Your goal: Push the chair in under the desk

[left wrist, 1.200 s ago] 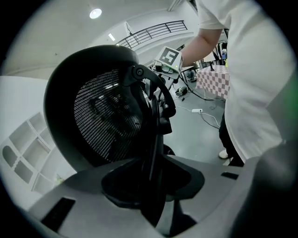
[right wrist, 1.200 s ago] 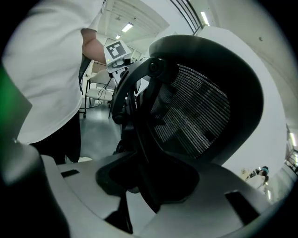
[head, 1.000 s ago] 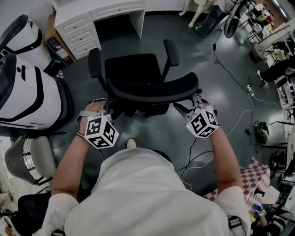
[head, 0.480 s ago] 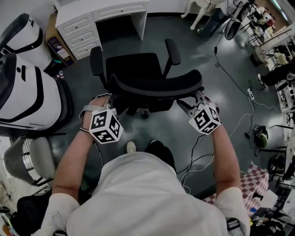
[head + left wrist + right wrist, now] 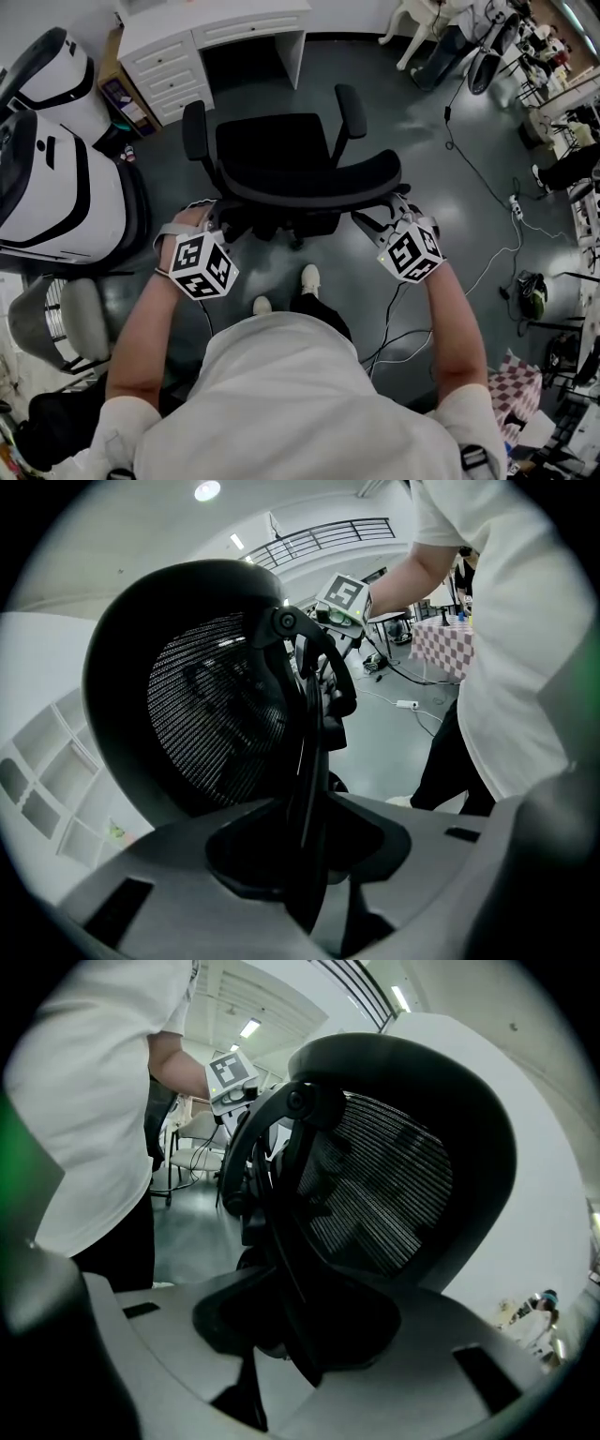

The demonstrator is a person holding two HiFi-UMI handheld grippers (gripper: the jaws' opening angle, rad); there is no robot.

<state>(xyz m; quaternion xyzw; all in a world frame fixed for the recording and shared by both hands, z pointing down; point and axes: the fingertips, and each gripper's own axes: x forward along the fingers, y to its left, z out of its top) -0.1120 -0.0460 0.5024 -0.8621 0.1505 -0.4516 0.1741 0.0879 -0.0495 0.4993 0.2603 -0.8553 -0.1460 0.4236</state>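
A black office chair (image 5: 277, 150) stands on the dark floor, its seat facing the white desk (image 5: 216, 28) at the top of the head view. Its curved mesh backrest (image 5: 309, 183) is nearest me. My left gripper (image 5: 217, 217) is shut on the backrest's left edge, and my right gripper (image 5: 380, 217) is shut on its right edge. In the left gripper view the backrest's rim (image 5: 305, 761) runs down between the jaws of the left gripper (image 5: 305, 855). The right gripper view shows the same rim (image 5: 281, 1241) held in the right gripper (image 5: 300, 1335).
A large white and black machine (image 5: 56, 178) stands to the left, close to the chair. White drawers (image 5: 164, 66) form the desk's left side, with the knee gap to their right. Cables (image 5: 469, 159) trail over the floor at the right. My shoe (image 5: 309, 278) is just behind the chair.
The chair has rolled slightly toward the desk, with both grippers still on the backrest. One of my feet has stepped forward behind the chair.
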